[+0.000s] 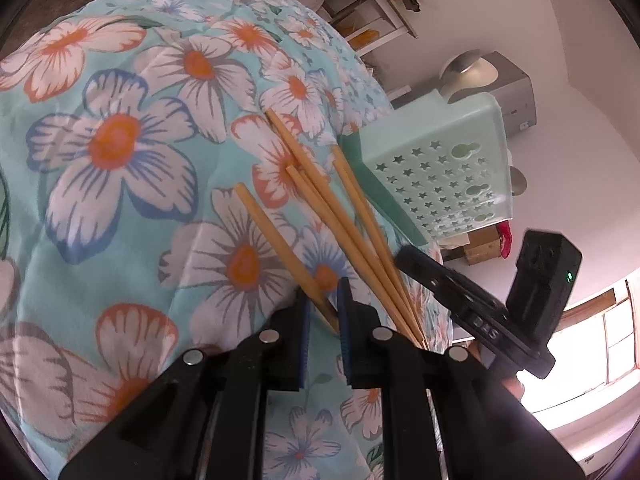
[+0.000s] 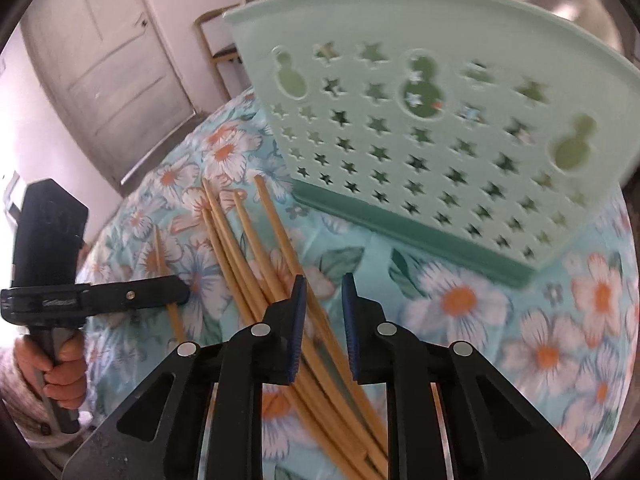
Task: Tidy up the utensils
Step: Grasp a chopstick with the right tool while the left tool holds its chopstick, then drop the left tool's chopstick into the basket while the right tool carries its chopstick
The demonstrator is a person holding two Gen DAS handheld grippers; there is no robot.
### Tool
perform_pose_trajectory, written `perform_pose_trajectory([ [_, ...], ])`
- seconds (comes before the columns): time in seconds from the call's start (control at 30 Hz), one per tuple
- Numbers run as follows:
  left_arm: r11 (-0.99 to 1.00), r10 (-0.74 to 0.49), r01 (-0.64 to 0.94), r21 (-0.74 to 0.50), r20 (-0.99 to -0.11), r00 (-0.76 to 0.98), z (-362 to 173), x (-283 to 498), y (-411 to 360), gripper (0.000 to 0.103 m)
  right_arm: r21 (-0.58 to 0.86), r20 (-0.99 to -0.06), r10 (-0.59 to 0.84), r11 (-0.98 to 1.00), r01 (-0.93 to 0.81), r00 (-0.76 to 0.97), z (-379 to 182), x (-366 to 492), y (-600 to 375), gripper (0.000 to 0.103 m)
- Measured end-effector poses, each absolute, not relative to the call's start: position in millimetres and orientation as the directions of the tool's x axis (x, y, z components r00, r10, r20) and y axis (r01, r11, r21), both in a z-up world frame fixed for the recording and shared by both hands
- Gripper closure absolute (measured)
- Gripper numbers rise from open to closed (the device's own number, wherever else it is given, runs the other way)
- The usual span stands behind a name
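Floral tablecloth (image 1: 120, 140) under chopsticks (image 2: 240, 252), basket (image 2: 440, 128)

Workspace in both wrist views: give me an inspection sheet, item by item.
Surface: floral cloth in light blue covers the table.
Job's things: wooden chopsticks lie fanned on the cloth beside a mint green basket with star cut-outs; what is inside it cannot be told.
Clutter: nothing seen on the cloth.
Grippers: left claw is shut on one chopstick; right claw hangs over the bundle, its pads apart and pressing on nothing.
Cables: nothing seen.
Surroundings: a panelled door, a shelf unit, a bright window, and the person's hand on the left handle.
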State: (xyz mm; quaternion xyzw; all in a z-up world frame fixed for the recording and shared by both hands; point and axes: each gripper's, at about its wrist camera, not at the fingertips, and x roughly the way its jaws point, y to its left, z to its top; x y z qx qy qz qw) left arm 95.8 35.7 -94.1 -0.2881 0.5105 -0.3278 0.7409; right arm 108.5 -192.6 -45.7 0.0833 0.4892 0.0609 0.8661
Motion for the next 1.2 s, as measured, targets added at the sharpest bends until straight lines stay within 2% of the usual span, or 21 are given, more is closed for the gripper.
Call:
perform_pose_trajectory([
  [0.3,0.604,-0.793,0.205,-0.771,-0.553,0.256,-95.2,95.4,38.7,0.091,0.102,-0.874,0.155,0.985,-0.138,0.461,-51.2,126.1,-167.4,0.09],
  [0.63,0.605,-0.792,0.204,-0.769,-0.555,0.255,-95.1,95.3,38.3,0.091,0.071,-0.877,0.125,0.989,-0.133,0.463,-58.7,153.0,-152.6,0.094],
  [0.93,0.625,-0.776,0.233,-0.745,-0.564,0.281,-86.2,93.3,35.7,0.091,0.031,-0.814,0.1,0.991,-0.13,0.573,-18.7,125.3,-152.8,0.098],
  [1.2,0.673,-0.737,0.384,-0.632,-0.528,0.423,-32.8,78.7,36.1,0.092,0.114,-0.695,0.124,0.992,-0.062,0.708,34.2,75.9,-173.7,0.099],
])
